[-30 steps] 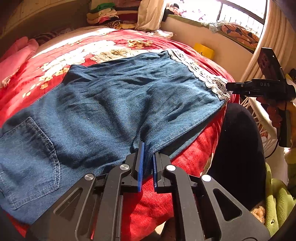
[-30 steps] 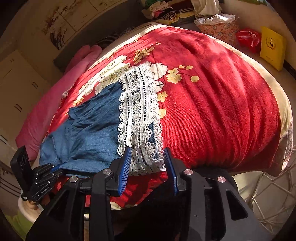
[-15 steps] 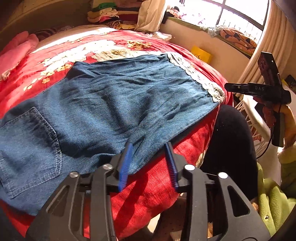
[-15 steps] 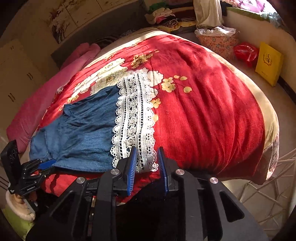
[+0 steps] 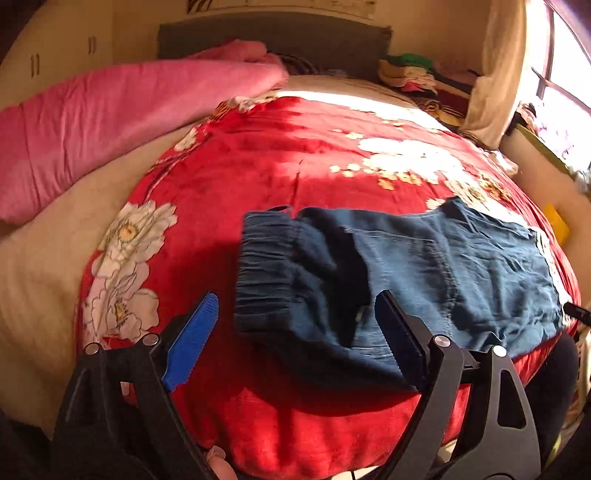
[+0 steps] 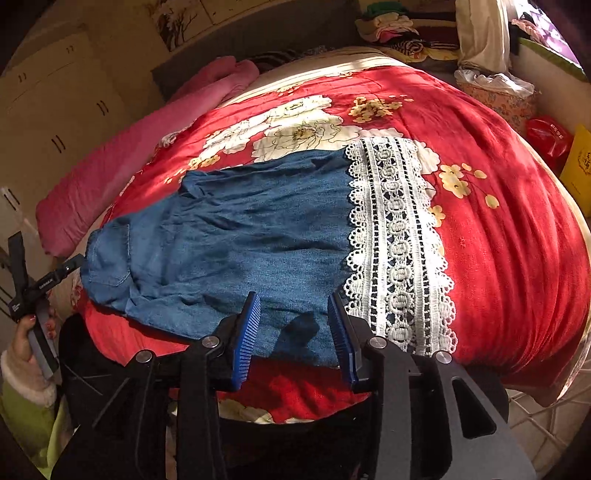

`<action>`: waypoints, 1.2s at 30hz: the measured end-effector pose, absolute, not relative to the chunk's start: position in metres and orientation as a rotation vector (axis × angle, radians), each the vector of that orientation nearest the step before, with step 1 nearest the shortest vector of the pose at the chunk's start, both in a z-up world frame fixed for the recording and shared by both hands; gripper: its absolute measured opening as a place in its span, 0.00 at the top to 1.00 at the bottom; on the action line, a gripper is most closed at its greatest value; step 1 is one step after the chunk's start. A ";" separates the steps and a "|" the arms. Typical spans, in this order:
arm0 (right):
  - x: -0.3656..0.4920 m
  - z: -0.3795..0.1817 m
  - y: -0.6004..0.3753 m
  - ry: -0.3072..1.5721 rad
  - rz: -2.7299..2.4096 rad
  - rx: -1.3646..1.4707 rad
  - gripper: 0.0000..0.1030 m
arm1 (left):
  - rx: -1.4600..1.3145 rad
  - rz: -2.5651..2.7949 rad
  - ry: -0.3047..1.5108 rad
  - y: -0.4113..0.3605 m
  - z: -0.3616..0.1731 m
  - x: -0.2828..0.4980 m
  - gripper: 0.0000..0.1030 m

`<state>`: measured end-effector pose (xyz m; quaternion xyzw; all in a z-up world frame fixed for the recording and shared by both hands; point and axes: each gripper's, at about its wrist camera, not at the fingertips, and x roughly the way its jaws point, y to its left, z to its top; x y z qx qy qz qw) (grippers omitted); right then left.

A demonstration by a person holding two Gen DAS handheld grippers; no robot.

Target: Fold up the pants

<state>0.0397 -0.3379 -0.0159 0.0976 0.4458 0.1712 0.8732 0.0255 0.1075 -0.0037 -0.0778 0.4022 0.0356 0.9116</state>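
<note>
Blue denim pants [image 5: 461, 266] lie flat across a red floral blanket [image 5: 258, 166] on a bed. In the left wrist view my left gripper [image 5: 295, 325] hovers over the elastic waistband [image 5: 266, 273]. Its jaws are opening wide and the pads press on nothing. In the right wrist view the pants [image 6: 240, 229] end in a white lace hem [image 6: 399, 236]. My right gripper [image 6: 294, 326] sits at the near edge of the denim, just left of the lace. Its jaws are opening, with denim showing between pads that do not pinch it.
A pink quilt [image 5: 110, 122] lies along the far left of the bed. Piled clothes [image 6: 391, 26] sit by the headboard, a red bag [image 6: 550, 140] and a yellow box [image 6: 580, 166] on the floor at right. A hand [image 6: 22, 336] holds the left gripper [image 6: 37, 284].
The left gripper let go of the pants' near edge, opened wide and swung left to the waistband end. The right gripper shifted left from the lace hem onto the denim and widened.
</note>
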 end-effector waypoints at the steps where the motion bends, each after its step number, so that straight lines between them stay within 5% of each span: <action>1: 0.040 -0.018 -0.337 0.937 0.356 0.202 0.59 | -0.204 0.072 0.843 0.115 -0.009 0.029 0.23; 3: 0.041 -0.021 -0.336 0.945 0.352 0.198 0.58 | -0.297 0.028 0.875 0.122 -0.021 0.038 0.30; 4: 0.042 -0.022 -0.336 0.949 0.351 0.195 0.58 | -0.336 0.034 0.900 0.123 -0.028 0.043 0.57; 5: 0.042 -0.023 -0.336 0.952 0.349 0.192 0.58 | -0.355 0.044 0.907 0.124 -0.033 0.046 0.64; 13: 0.042 -0.022 -0.342 0.954 0.354 0.200 0.55 | -0.346 0.065 0.861 0.141 -0.020 0.055 0.67; 21: 0.047 -0.043 -0.335 1.013 0.343 0.151 0.53 | -0.370 0.060 0.877 0.145 -0.044 0.053 0.54; 29: 0.052 0.007 -0.376 0.869 0.335 0.242 0.42 | -0.269 0.046 0.749 0.131 0.034 0.026 0.25; 36: 0.116 0.014 -0.401 0.872 0.306 0.298 0.38 | -0.174 -0.212 0.769 0.038 0.051 0.101 0.22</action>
